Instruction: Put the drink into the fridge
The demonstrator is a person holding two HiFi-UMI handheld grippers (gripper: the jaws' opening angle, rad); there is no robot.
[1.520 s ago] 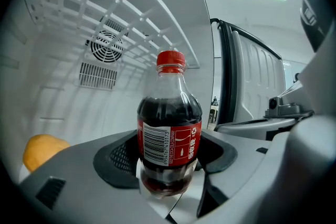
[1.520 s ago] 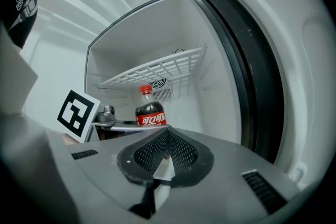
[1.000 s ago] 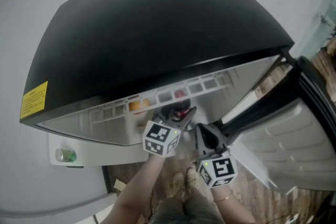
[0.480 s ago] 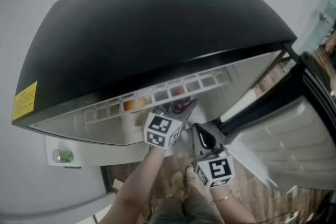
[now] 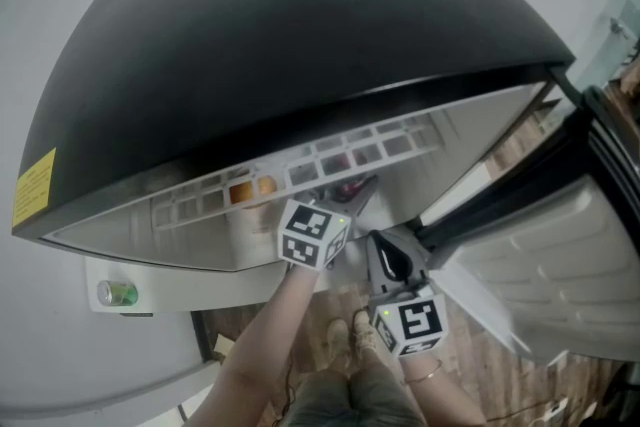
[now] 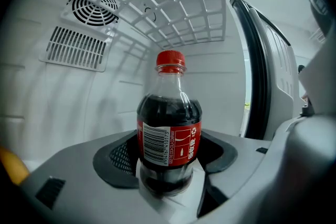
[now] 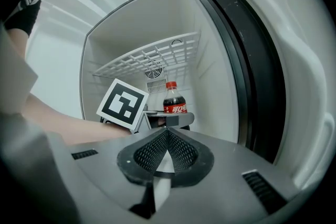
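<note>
As the left gripper (image 6: 169,165), clamped on the bottle (image 6: 169,113), edges deeper into the fridge (image 5: 300,65), set-down looks near; right gripper (image 7: 166,150) closed, empty.

The grey left gripper (image 6: 167,178) clamps an upright dark cola bottle with red cap and label (image 6: 169,123) inside a white fridge compartment (image 6: 63,97), under a white wire shelf (image 6: 173,2).

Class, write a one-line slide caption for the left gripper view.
Left gripper holds an upright cola bottle inside the fridge, under a wire shelf.
</note>
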